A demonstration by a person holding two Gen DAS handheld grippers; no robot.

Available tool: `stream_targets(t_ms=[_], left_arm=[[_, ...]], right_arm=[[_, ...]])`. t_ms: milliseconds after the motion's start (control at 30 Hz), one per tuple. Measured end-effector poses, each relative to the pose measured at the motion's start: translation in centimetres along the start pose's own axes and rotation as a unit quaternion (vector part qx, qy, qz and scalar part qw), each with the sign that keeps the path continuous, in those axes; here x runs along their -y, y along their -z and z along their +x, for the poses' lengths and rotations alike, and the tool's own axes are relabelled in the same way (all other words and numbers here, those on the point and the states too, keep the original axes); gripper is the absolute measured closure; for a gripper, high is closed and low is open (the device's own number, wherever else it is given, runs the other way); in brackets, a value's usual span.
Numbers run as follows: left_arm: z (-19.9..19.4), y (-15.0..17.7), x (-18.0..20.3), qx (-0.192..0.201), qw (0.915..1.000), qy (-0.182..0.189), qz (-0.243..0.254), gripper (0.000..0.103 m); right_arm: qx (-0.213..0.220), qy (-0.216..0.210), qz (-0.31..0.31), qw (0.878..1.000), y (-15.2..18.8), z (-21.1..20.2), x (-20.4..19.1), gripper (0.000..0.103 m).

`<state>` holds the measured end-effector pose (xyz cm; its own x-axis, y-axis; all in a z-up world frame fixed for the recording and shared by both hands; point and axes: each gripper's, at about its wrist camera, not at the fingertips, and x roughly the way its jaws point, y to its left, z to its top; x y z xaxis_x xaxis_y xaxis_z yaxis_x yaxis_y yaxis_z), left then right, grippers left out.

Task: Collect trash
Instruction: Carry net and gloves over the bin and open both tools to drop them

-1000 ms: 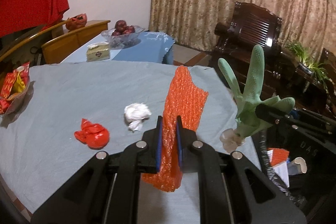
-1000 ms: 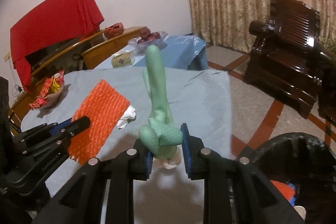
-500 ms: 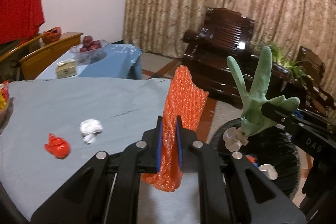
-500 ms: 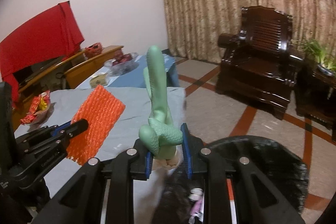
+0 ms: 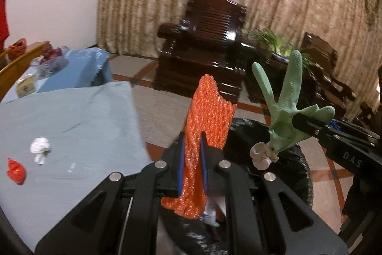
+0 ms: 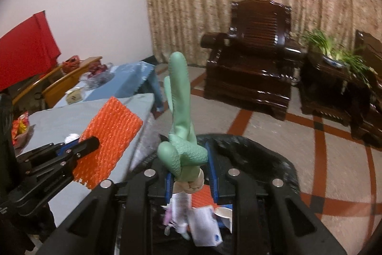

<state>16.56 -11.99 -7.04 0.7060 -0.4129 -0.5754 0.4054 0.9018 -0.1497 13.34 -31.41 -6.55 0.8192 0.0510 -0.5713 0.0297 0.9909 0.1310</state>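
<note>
My left gripper [image 5: 192, 157] is shut on an orange foam net sheet [image 5: 205, 116], held upright past the table edge, over the rim of the black-lined trash bin [image 5: 286, 154]. My right gripper [image 6: 191, 171] is shut on a green rubber glove [image 6: 181, 116], fingers pointing up, directly above the bin [image 6: 269, 159], which holds paper and plastic scraps [image 6: 203, 224]. The glove [image 5: 284, 111] and right gripper [image 5: 296, 121] show in the left wrist view; the orange sheet [image 6: 112, 133] and left gripper [image 6: 93, 141] show in the right wrist view.
A crumpled white tissue [image 5: 40, 147] and a red wrapper [image 5: 15, 171] lie on the grey-blue table [image 5: 71, 123]. A snack bag [image 6: 20, 128] sits at its far side. Dark wooden armchairs [image 6: 253, 78] and a plant stand [image 6: 334, 78] are beyond the bin.
Both grippers swung right from over the table to the trash bin, still holding the orange sheet and the green glove. The bin now lies under the right gripper.
</note>
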Motion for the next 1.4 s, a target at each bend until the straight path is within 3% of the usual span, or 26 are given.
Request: stream_targets(t_ms=[367,400,433,500,667,733,833,1000,1400], left_arm=[[5.0,0.7,4.3,-0.026,0.9985,0.043,0.023,0.089],[5.2,0.8,4.4,-0.028,0.9983,0.046,0.023,0.082],[5.2,0.8,4.3,-0.029,0.9980,0.051,0.023,0.068],[5.5,1.1,4.3,-0.032,0.9975,0.059,0.020,0.057],[5.3,1.4,3.5,-0.034,0.9974,0.061,0.014,0.046],[4.8,1.4,2.8,-0.031,0.9980,0.053,0.010,0.037],[3.7,1.1,1.5,-0.017,0.9992,0.036,0.002,0.026],[0.9,0.7,-1.8,0.007,0.9999,-0.007,-0.013,0.014],[-5.3,2.3,-11.1,0.027,0.9928,-0.106,-0.049,0.012]], right_arm=[[-0.029,0.032,0.025,0.999,1.9,1.4,4.4,0.078],[-0.032,0.037,0.025,0.998,2.1,1.6,4.6,0.074],[-0.034,0.043,0.025,0.998,2.3,1.7,4.9,0.071],[-0.037,0.048,0.027,0.998,2.8,1.7,5.3,0.064],[-0.028,0.056,0.028,0.998,3.1,1.1,5.4,0.041],[-0.019,0.058,0.027,0.998,3.0,0.9,5.2,0.022],[-0.004,0.056,0.019,0.998,2.9,0.3,4.3,0.006],[0.013,0.025,0.016,0.999,2.7,-0.2,2.3,0.006],[0.012,-0.037,-0.014,0.999,2.2,1.9,-5.4,0.006]])
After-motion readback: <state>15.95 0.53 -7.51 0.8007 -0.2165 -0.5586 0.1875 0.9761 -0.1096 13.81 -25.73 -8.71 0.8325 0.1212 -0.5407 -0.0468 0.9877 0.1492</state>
